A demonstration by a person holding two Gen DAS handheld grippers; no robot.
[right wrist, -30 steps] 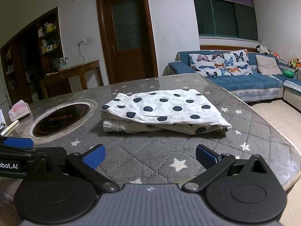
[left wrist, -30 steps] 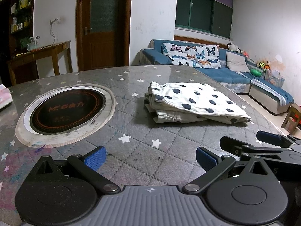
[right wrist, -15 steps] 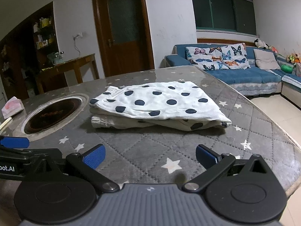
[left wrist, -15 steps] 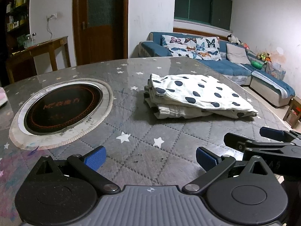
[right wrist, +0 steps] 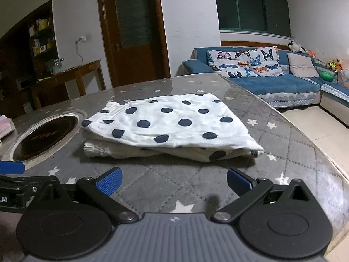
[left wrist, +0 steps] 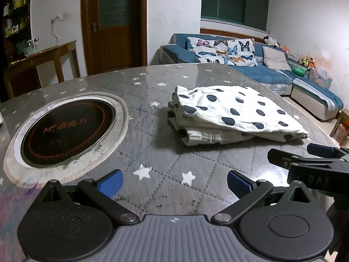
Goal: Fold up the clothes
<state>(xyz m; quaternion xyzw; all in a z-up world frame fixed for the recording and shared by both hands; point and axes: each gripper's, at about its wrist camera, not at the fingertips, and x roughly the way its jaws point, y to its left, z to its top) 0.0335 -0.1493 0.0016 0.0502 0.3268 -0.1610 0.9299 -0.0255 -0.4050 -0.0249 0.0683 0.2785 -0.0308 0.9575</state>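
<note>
A white garment with dark blue dots [left wrist: 231, 113] [right wrist: 168, 126] lies folded into a thick stack on the grey star-quilted table [left wrist: 174, 157] [right wrist: 165, 181]. My left gripper [left wrist: 174, 182] hovers open over the table, short of the stack's left near corner, nothing between its blue pads. My right gripper [right wrist: 174, 181] is open too, just in front of the stack's near edge and empty. The right gripper's side [left wrist: 309, 159] shows at the right of the left wrist view; the left gripper's finger [right wrist: 11, 167] shows at the left edge of the right wrist view.
A round black induction hob with a steel rim [left wrist: 67, 128] [right wrist: 45, 137] is set into the table left of the garment. The table's curved edge [right wrist: 327, 157] drops off at the right. Beyond stand a blue sofa [left wrist: 261, 69], a wooden door [right wrist: 133, 32] and a side table [left wrist: 39, 63].
Both grippers have moved forward toward the garment, which now looks larger and closer in both views. The garment itself has not moved. Both grippers stay open.
</note>
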